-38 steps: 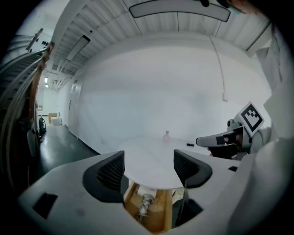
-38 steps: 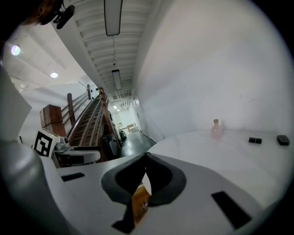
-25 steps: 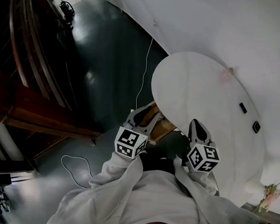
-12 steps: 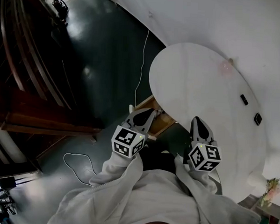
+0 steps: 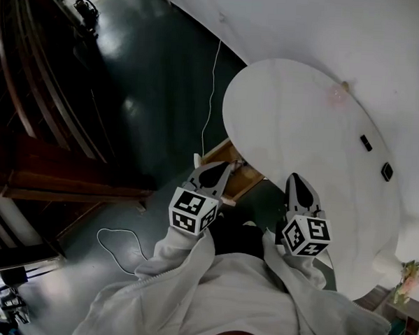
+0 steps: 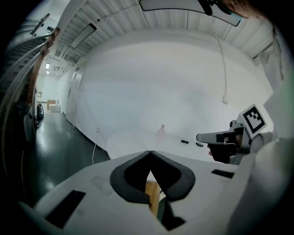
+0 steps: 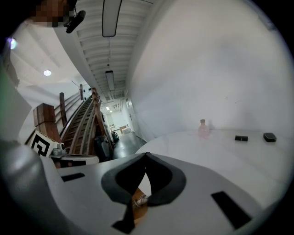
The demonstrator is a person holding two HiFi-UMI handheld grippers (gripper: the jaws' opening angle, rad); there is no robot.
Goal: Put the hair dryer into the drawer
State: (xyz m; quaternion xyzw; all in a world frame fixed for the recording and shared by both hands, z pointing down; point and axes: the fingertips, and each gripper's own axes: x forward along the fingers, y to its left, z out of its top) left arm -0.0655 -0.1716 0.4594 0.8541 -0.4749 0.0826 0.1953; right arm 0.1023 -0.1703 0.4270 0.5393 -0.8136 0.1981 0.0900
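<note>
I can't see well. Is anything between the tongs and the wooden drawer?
Nothing visible does. The left tongs and right tongs, both shut, point at the wooden drawer under the round table. No hair dryer shows.

Table holds seemingly a bottle, two dark blocks.

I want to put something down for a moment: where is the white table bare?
Nearly all of the white table is bare: its middle and the end by the wooden drawer. Only the wall side holds things: a pink bottle, and two small dark items further right.
</note>
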